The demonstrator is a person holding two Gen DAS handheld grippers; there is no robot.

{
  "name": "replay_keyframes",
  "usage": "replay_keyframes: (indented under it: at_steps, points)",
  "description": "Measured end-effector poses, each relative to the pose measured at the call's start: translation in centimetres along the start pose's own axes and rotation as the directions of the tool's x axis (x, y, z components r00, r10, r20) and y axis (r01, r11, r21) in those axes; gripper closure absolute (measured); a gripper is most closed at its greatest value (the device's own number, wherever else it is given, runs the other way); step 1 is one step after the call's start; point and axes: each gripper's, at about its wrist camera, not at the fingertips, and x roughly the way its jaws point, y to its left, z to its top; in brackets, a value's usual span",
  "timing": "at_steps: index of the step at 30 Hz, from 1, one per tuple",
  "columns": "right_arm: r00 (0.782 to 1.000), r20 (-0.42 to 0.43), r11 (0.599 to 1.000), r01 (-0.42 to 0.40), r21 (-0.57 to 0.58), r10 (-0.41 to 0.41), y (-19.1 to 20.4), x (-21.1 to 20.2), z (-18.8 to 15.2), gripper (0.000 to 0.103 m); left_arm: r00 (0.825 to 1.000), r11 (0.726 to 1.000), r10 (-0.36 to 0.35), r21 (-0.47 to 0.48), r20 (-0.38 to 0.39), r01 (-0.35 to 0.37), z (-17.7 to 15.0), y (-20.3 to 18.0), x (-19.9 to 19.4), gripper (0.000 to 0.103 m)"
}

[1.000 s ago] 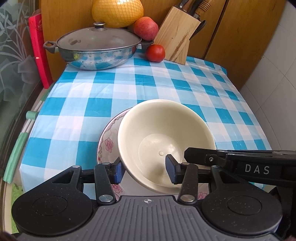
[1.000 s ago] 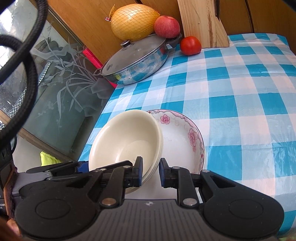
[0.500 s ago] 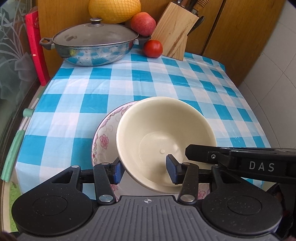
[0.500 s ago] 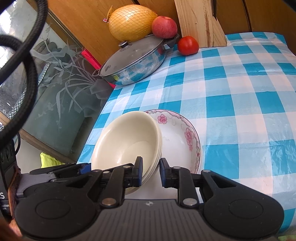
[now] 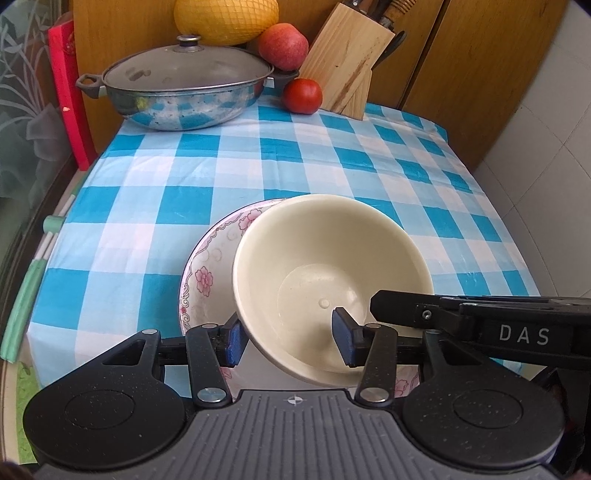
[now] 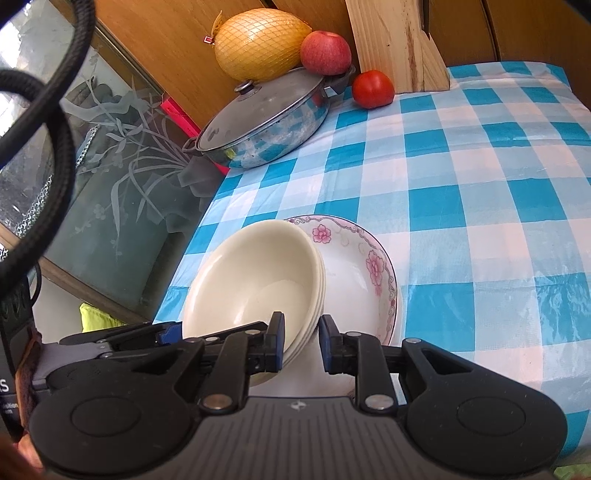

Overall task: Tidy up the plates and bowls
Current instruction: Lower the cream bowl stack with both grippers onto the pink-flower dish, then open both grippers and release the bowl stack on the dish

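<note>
While the checked surface [image 5: 155, 206] carried a lidded pan [image 5: 181, 96], netted melon [image 5: 225, 16], apple [image 5: 282, 46], tomato [image 5: 302, 95] and knife block [image 5: 343, 70] at its far edge, the flowered plate [image 6: 373, 266] lay near its front edge. A tilted stack of cream bowls [image 6: 258, 280] rested in that plate. The right gripper [image 6: 301, 341] had its fingers clamped on the stack's near rim. The left gripper [image 5: 286, 341] straddled the opposite rim, fingers apart.
</note>
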Motion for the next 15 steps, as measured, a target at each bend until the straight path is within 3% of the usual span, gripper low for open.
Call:
replay_keyframes:
  at_steps: [7, 10, 15]
  points:
    - [1.0, -0.01, 1.0, -0.001, 0.025, 0.002, -0.5, 0.3, 0.1, 0.073, 1.0, 1.0, -0.02, -0.022, -0.014, 0.02, 0.1, 0.3, 0.4, 0.054]
    - [1.0, 0.007, 1.0, 0.012, 0.02, -0.012, -0.6, 0.0, 0.3, 0.072, 1.0, 1.0, 0.026, -0.017, 0.013, -0.025, 0.0, 0.2, 0.2, 0.054]
    - [0.999, 0.049, 1.0, 0.01, 0.014, -0.01, -0.6, -1.0, 0.2, 0.072, 0.995, 0.998, 0.035, -0.059, 0.093, -0.03, 0.1, 1.0, -1.5, 0.041]
